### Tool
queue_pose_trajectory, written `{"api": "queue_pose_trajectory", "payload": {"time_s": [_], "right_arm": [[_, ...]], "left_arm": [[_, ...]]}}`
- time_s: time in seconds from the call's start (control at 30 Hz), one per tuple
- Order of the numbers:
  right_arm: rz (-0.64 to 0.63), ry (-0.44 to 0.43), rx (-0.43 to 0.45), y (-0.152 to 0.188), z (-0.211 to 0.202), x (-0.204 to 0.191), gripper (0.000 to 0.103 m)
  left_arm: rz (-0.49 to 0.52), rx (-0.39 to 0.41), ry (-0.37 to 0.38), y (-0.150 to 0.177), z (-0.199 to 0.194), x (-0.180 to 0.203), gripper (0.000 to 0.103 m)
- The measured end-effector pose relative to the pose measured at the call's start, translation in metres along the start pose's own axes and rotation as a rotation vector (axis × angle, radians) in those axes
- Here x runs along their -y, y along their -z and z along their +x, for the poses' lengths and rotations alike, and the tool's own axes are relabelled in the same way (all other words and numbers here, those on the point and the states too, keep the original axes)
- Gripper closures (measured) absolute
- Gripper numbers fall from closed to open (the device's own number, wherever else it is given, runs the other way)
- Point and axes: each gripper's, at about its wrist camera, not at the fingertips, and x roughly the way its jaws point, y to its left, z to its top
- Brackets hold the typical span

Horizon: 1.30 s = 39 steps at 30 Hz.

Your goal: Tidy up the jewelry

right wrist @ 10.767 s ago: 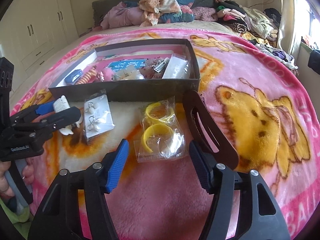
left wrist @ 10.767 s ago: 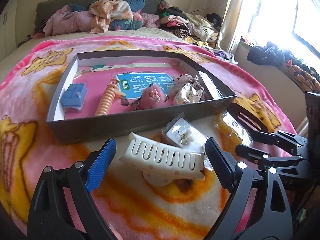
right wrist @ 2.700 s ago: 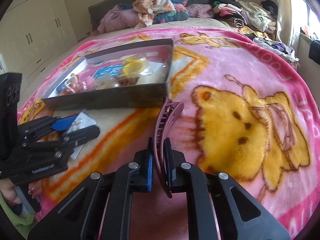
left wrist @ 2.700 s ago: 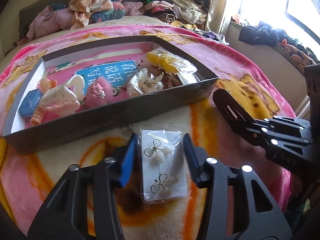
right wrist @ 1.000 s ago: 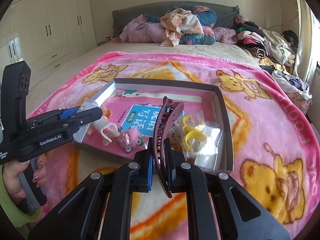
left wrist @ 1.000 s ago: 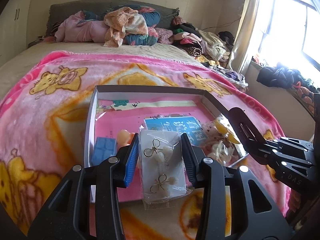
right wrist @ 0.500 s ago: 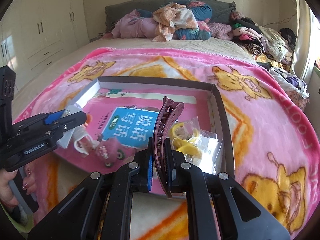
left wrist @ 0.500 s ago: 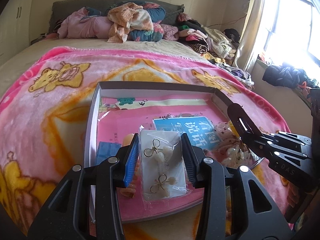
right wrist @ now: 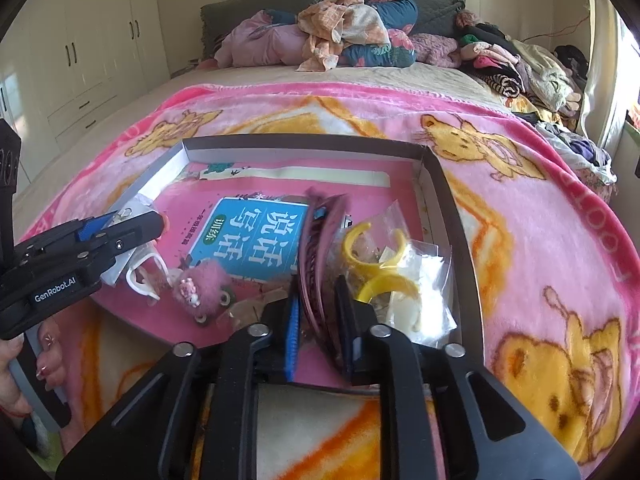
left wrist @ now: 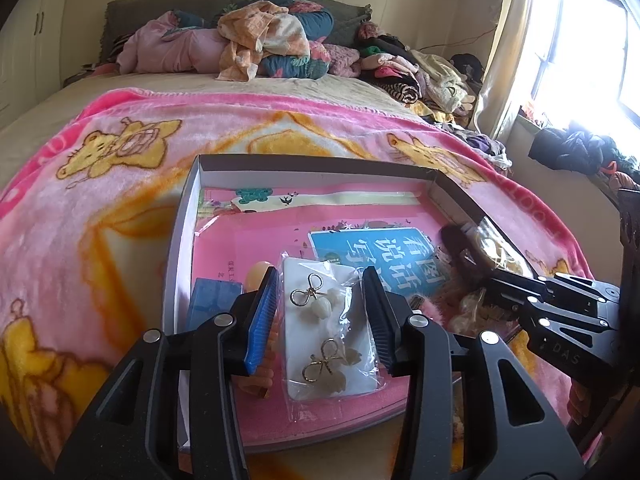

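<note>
A shallow grey box lies on the pink blanket. My left gripper hangs over its near left part, shut on a clear packet of bow earrings. In the right wrist view this gripper reaches in from the left. My right gripper is over the box's near right part and its jaws are opening. A dark red hair claw clip stands blurred and tilted between them, and the pads no longer press on it. In the left wrist view the right gripper enters from the right.
In the box lie a blue booklet, bagged yellow bangles, a pink fuzzy clip, a white claw clip and a small blue case. Heaped clothes fill the bed's far end. A hand holds the left gripper.
Both grippers have come closer over the box. The right jaws have parted and the dark red clip has tipped and slid down between them. The left still grips the earring packet.
</note>
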Motion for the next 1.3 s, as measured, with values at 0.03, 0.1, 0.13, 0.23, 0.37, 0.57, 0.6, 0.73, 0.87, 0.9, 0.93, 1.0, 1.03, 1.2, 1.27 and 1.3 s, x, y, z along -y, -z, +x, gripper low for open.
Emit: {"api": "queue_pose_trajectory", "payload": {"time_s": [0.03, 0.1, 0.13, 0.23, 0.37, 0.57, 0.6, 0.73, 0.87, 0.9, 0.93, 1.0, 1.03, 1.2, 1.27, 1.3], "right_arm": [[0.003, 0.002, 0.003, 0.001, -0.001, 0.001, 0.079], [0.009, 0.002, 0.007, 0.002, -0.004, 0.001, 0.073], [0.013, 0.0, 0.009, 0.003, -0.006, 0.002, 0.072], [0.026, -0.003, 0.018, 0.005, -0.012, 0.003, 0.066], [0.032, -0.004, 0.034, 0.009, -0.024, 0.003, 0.057], [0.028, 0.001, 0.051, 0.016, -0.04, 0.002, 0.048], [0.029, 0.003, 0.057, 0.017, -0.043, 0.002, 0.045], [0.039, 0.007, 0.075, 0.023, -0.057, 0.004, 0.038], [0.046, 0.016, 0.095, 0.027, -0.071, 0.006, 0.031], [0.05, 0.018, 0.101, 0.028, -0.074, 0.007, 0.027], [0.054, 0.019, 0.108, 0.029, -0.077, 0.008, 0.026], [0.065, 0.017, 0.119, 0.031, -0.085, 0.01, 0.025], [0.069, 0.016, 0.122, 0.032, -0.087, 0.01, 0.025], [0.081, 0.014, 0.158, 0.041, -0.106, 0.013, 0.017], [0.088, 0.012, 0.169, 0.044, -0.113, 0.014, 0.017], [0.092, 0.013, 0.176, 0.045, -0.116, 0.014, 0.016]], "left_arm": [[-0.001, -0.001, 0.0, 0.0, 0.0, 0.0, 0.069], [0.001, -0.002, -0.001, 0.0, 0.0, 0.0, 0.067], [0.003, -0.001, -0.003, 0.001, 0.0, 0.0, 0.067], [0.003, -0.001, -0.008, 0.0, 0.0, -0.001, 0.062], [0.008, 0.003, -0.01, 0.001, -0.004, -0.001, 0.055], [0.013, 0.016, -0.019, 0.002, -0.017, 0.006, 0.047], [0.013, 0.018, -0.019, 0.002, -0.019, 0.006, 0.046], [0.016, 0.028, -0.022, 0.003, -0.029, 0.011, 0.04], [0.023, 0.041, -0.024, 0.005, -0.041, 0.017, 0.035], [0.026, 0.044, -0.024, 0.005, -0.044, 0.019, 0.035], [0.028, 0.046, -0.025, 0.005, -0.046, 0.021, 0.033], [0.034, 0.054, -0.025, 0.005, -0.052, 0.024, 0.031], [0.037, 0.058, -0.026, 0.005, -0.054, 0.026, 0.031], [0.051, 0.071, -0.026, 0.006, -0.067, 0.032, 0.028], [0.059, 0.078, -0.025, 0.007, -0.072, 0.036, 0.026], [0.062, 0.08, -0.024, 0.008, -0.075, 0.038, 0.026]]}}
